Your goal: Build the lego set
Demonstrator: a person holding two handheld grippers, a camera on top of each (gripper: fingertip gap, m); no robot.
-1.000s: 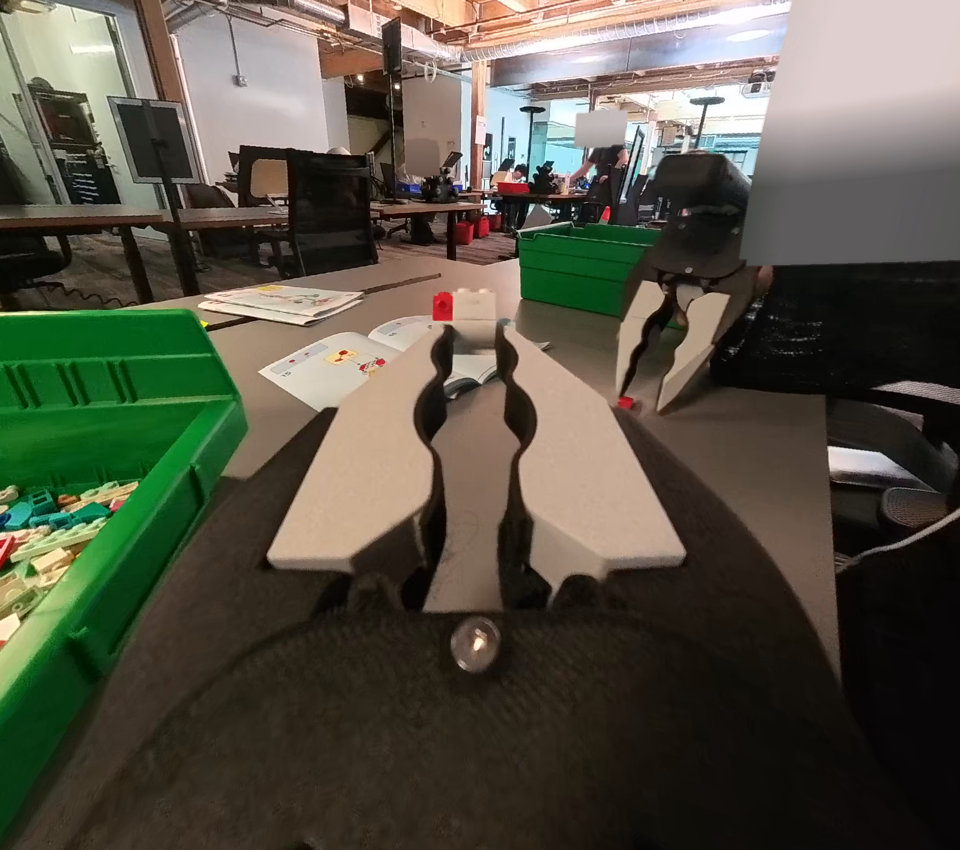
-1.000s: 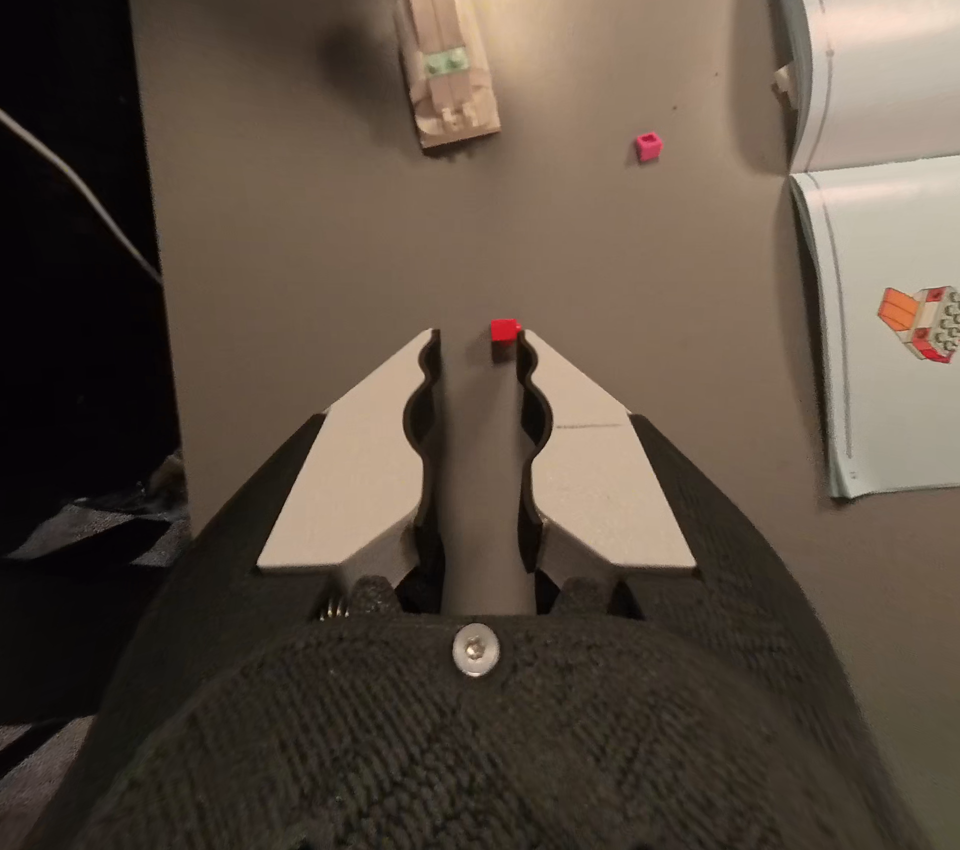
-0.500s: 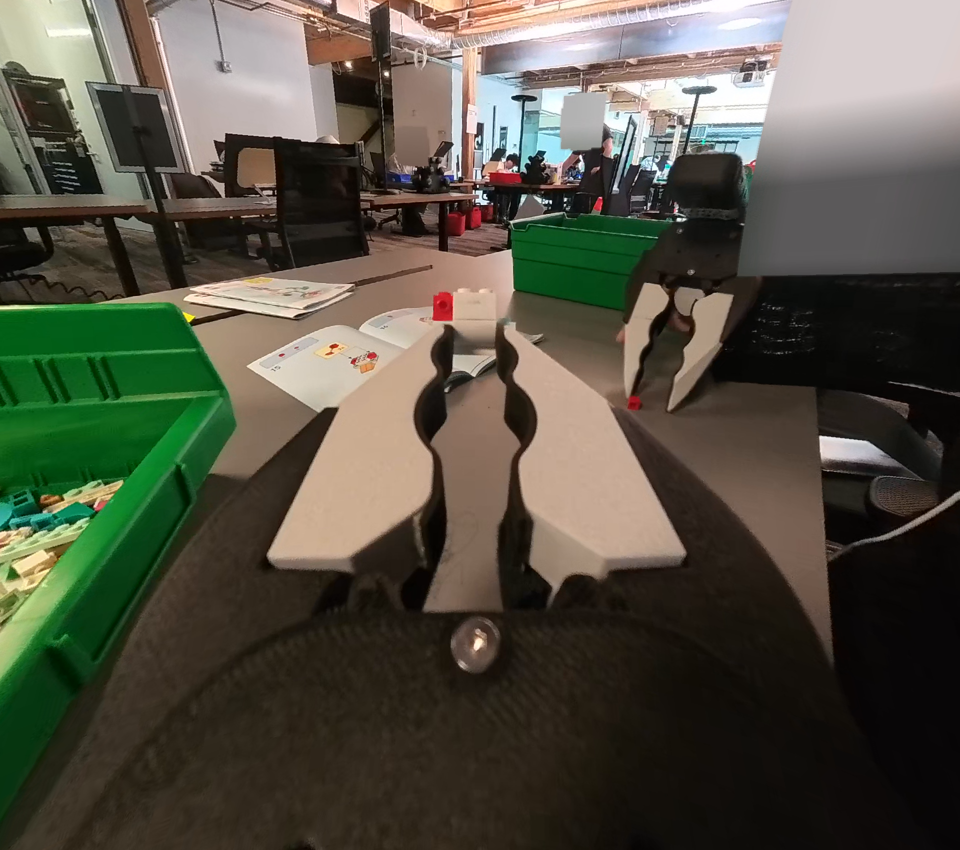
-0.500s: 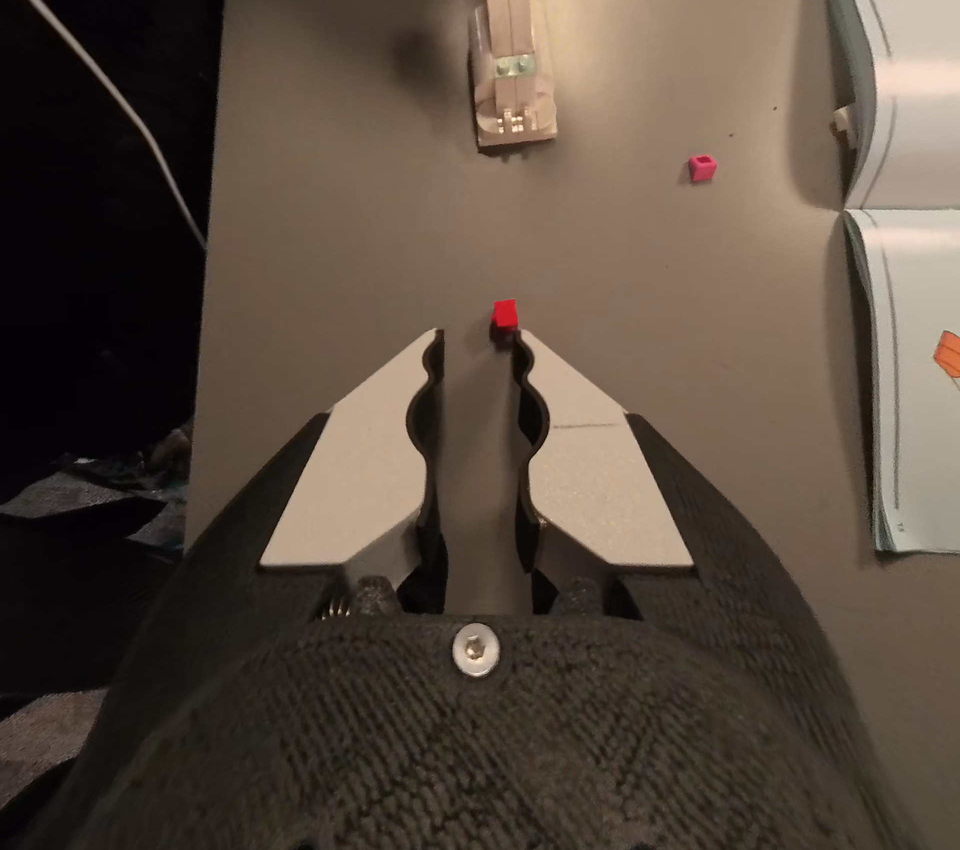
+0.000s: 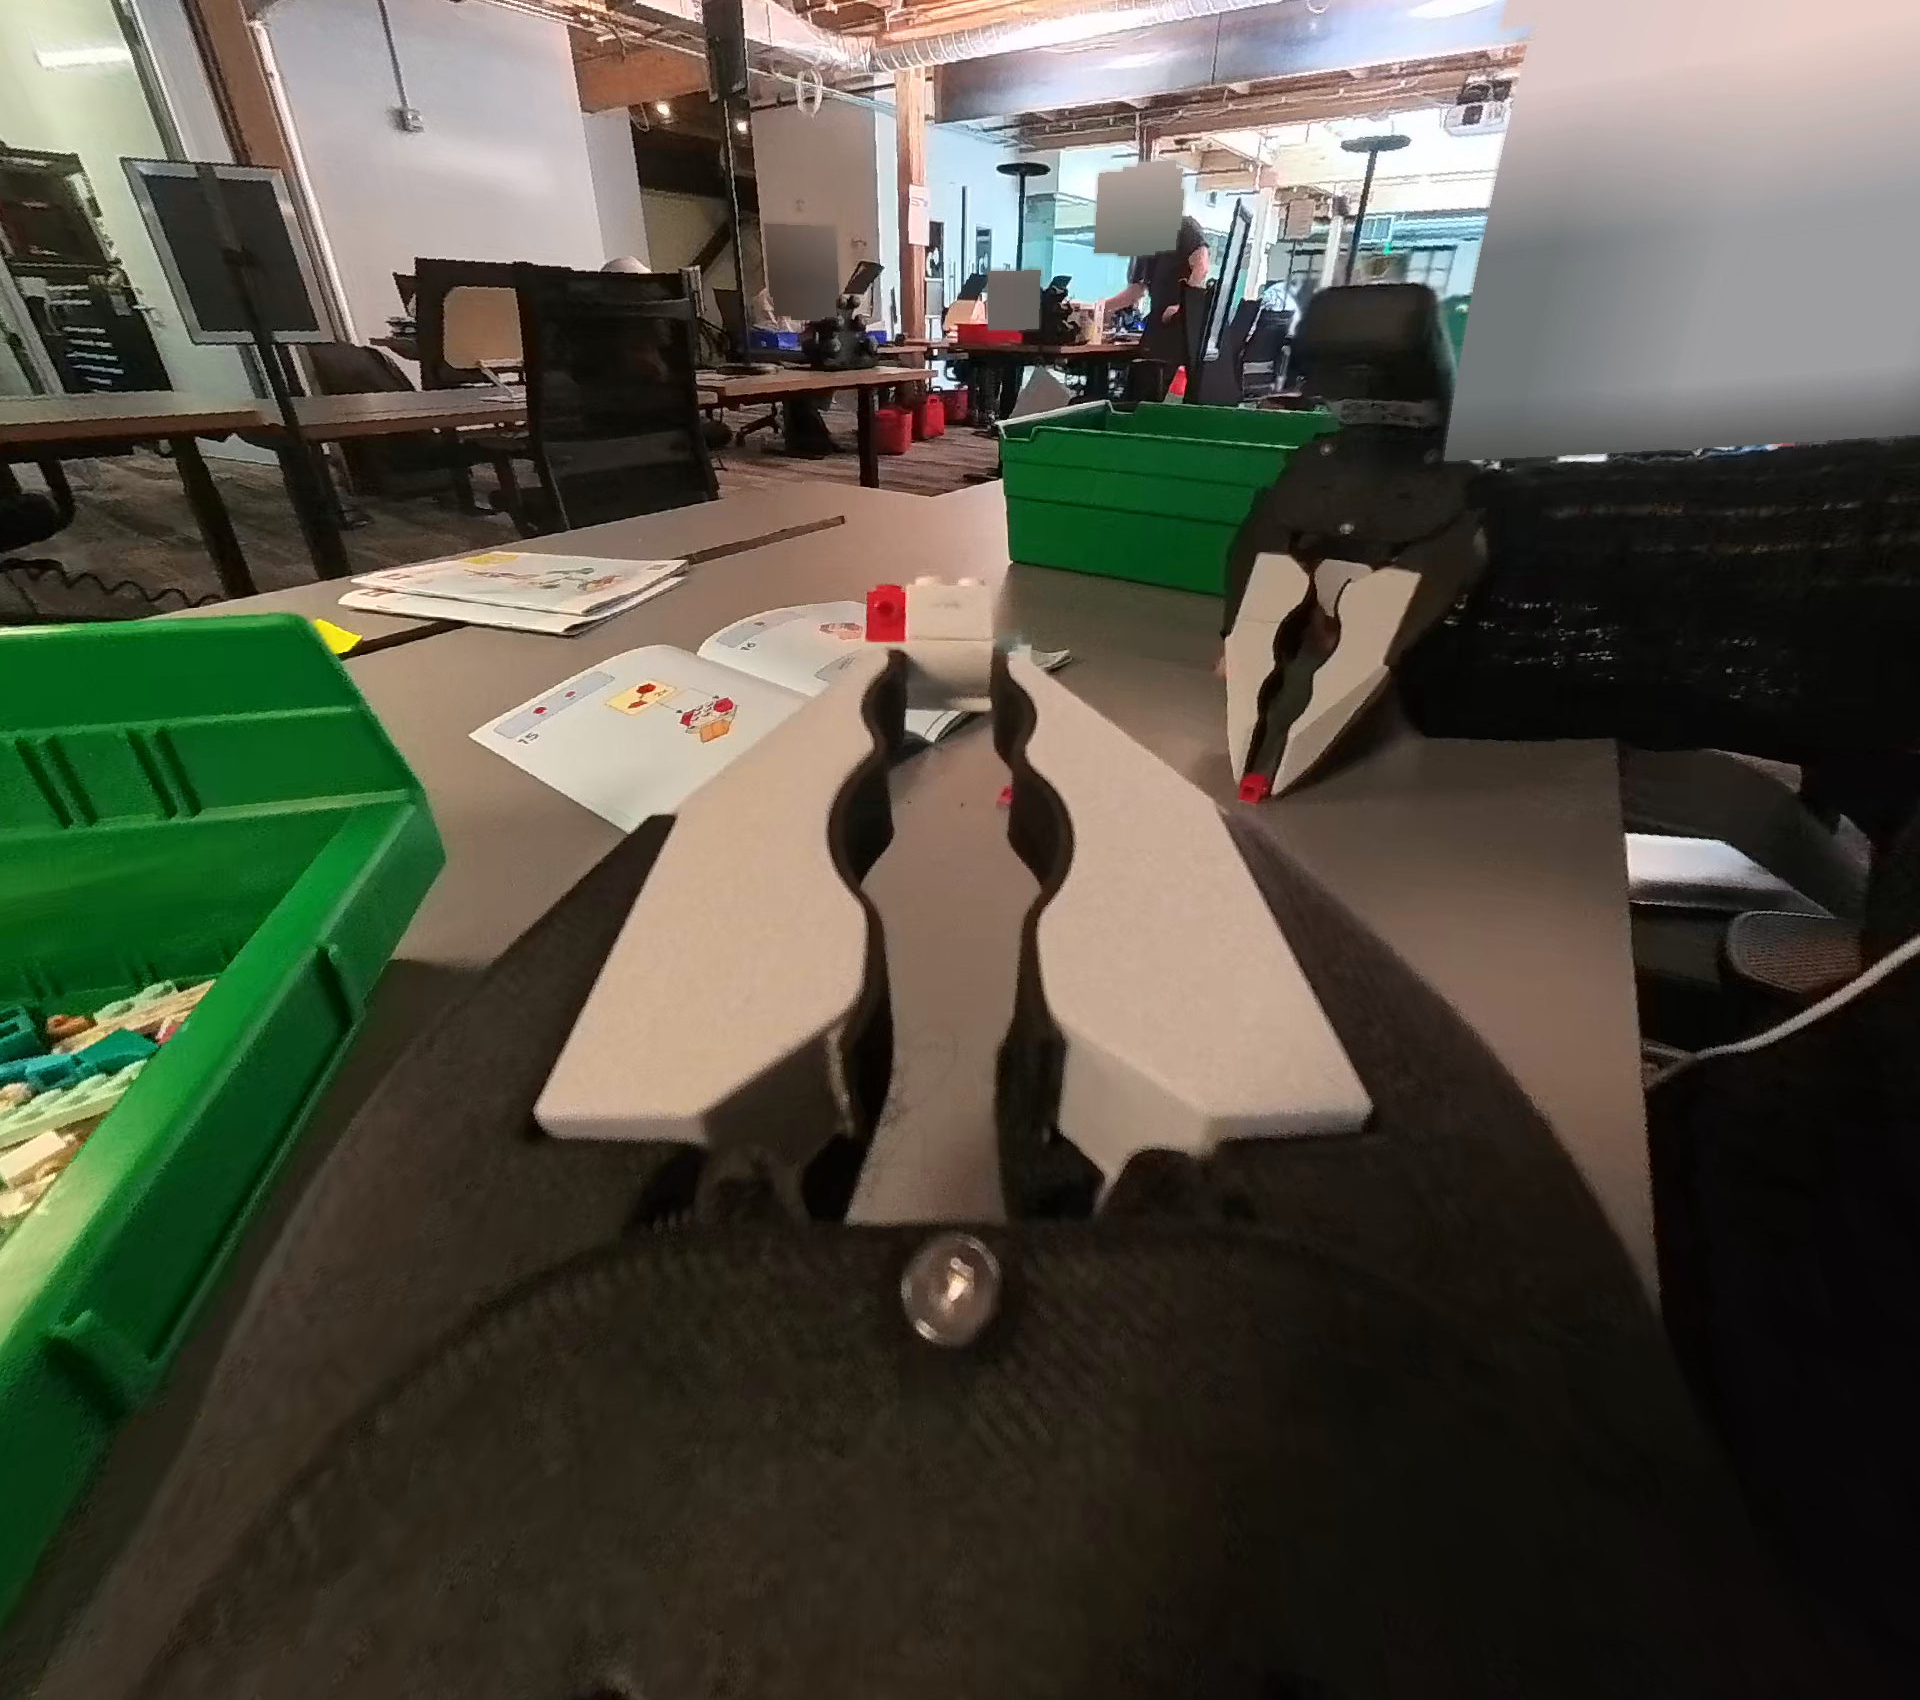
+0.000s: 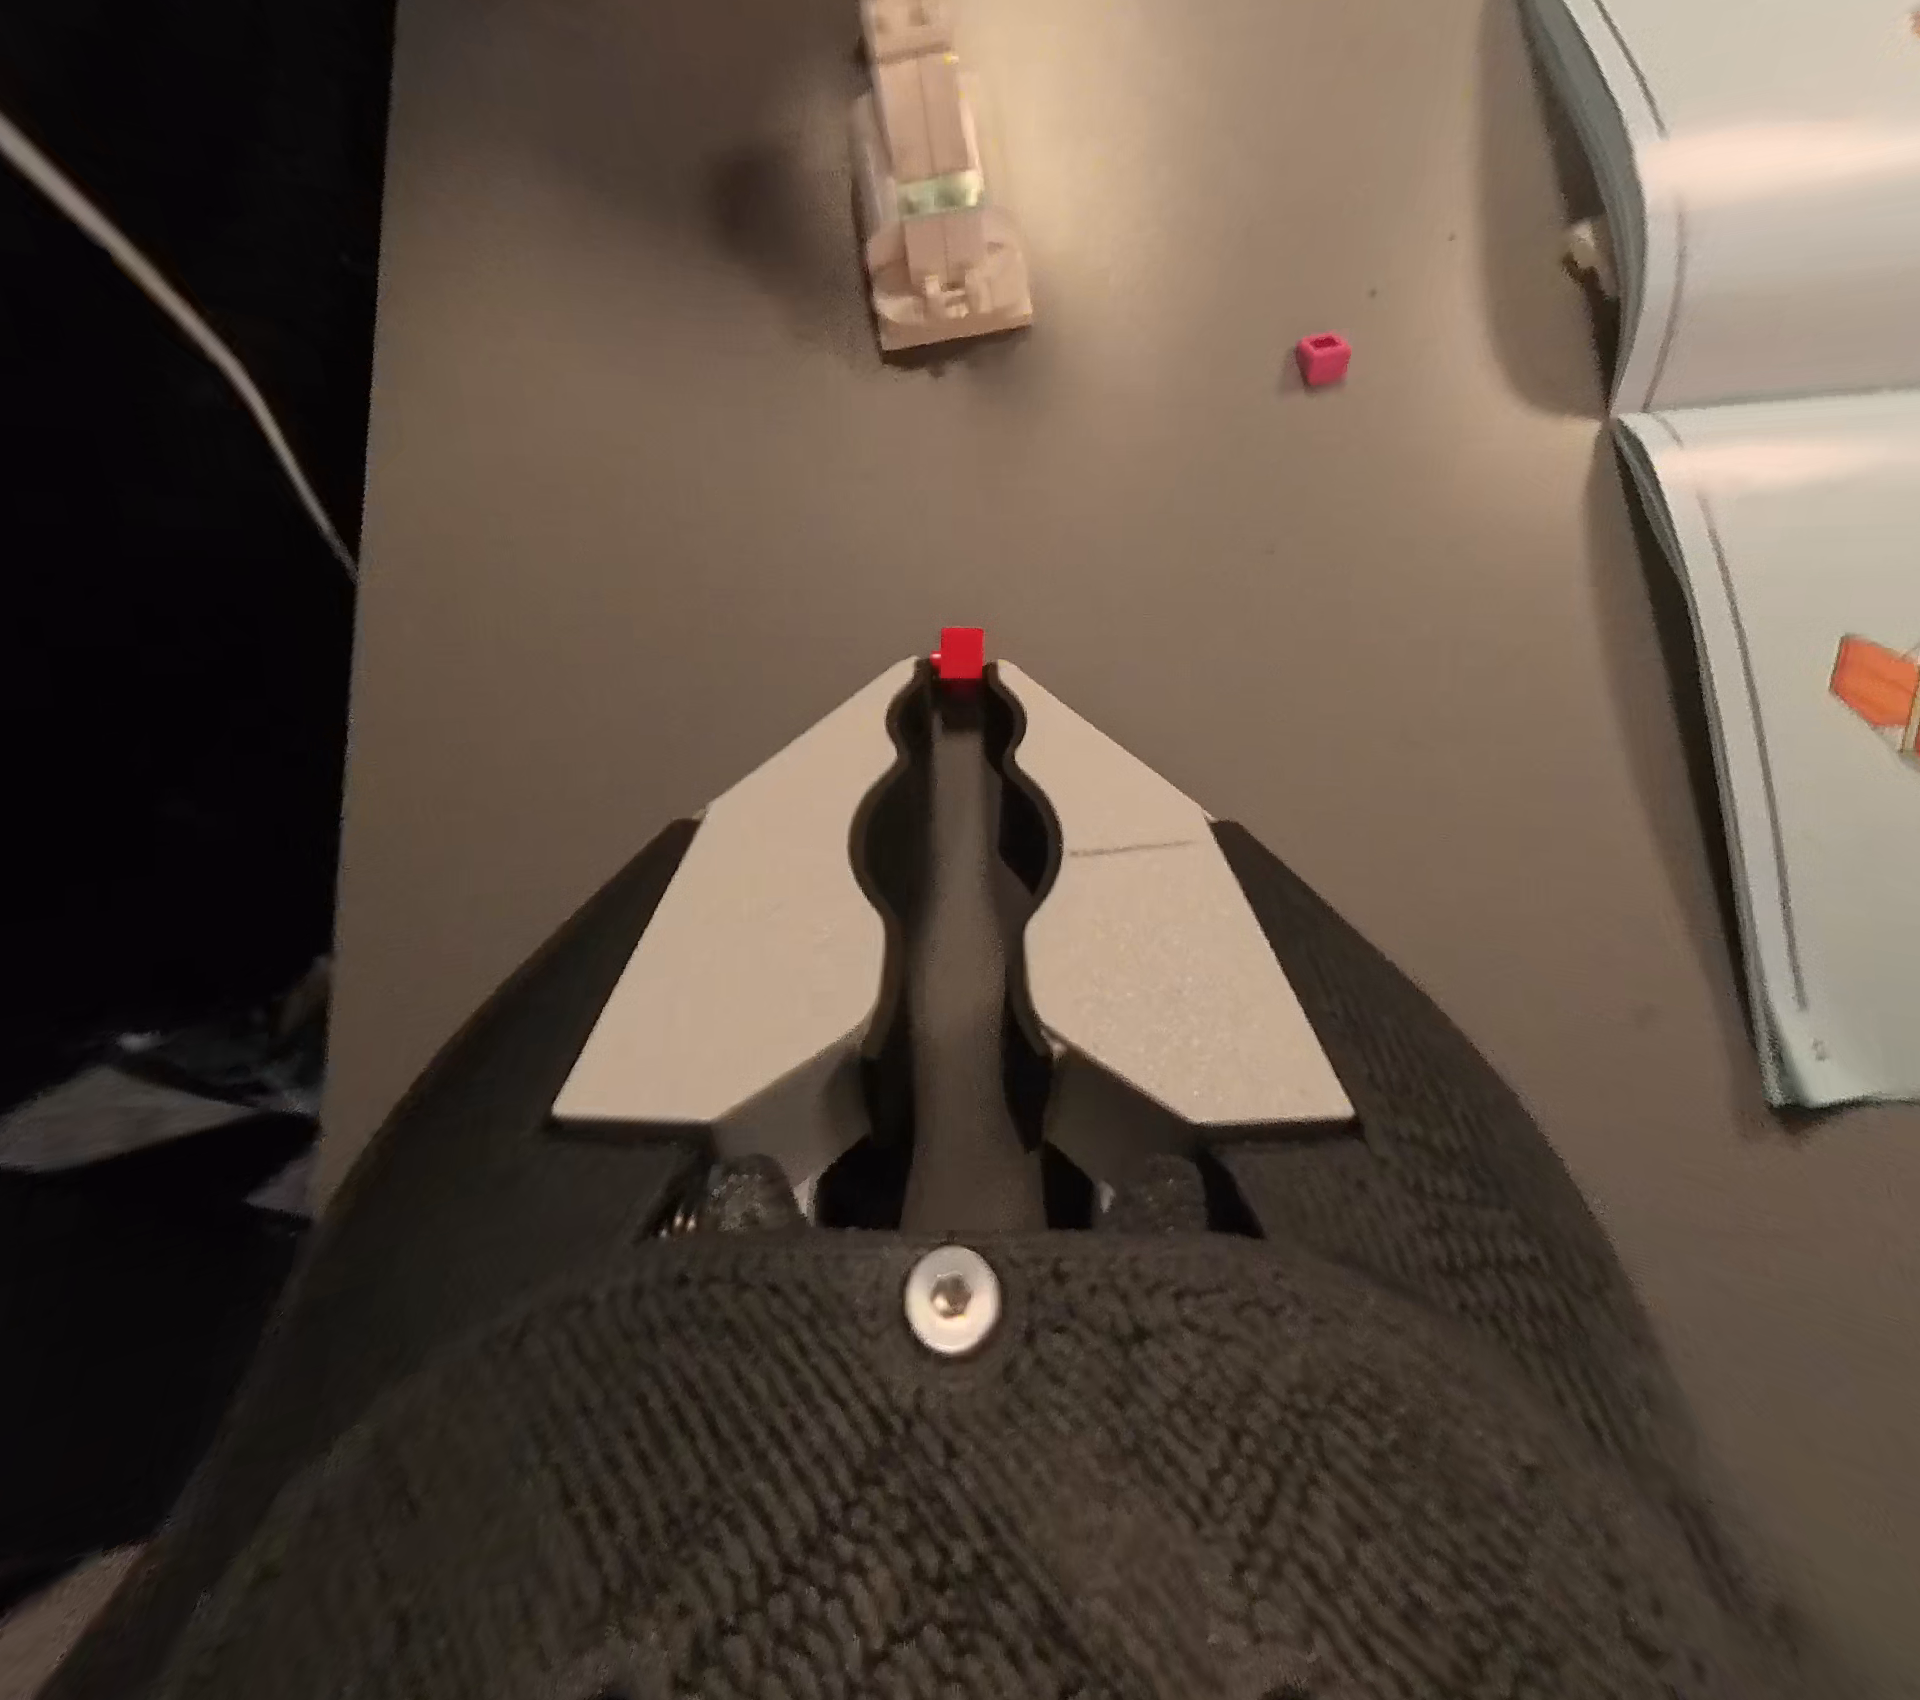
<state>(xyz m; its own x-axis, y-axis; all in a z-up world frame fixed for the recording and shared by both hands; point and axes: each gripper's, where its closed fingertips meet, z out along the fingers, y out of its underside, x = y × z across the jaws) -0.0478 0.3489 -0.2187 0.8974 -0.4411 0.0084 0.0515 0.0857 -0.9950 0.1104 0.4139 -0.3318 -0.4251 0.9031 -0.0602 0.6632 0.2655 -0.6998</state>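
Right wrist view: right gripper (image 6: 958,671) jaws pinch the small red brick (image 6: 958,651) at their tips, on the bench (image 6: 623,507) — tan assembly (image 6: 935,196) straight ahead. Left gripper (image 5: 943,661) clamps a white-and-red sub-assembly (image 5: 930,613), aloft.

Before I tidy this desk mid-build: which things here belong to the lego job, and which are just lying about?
In use:
right gripper, shut on the small red brick
left gripper, holding a white-and-red piece
tan sub-assembly
open instruction booklet
green parts bin

Lying about:
closed booklets
far green bin
two loose pink bricks
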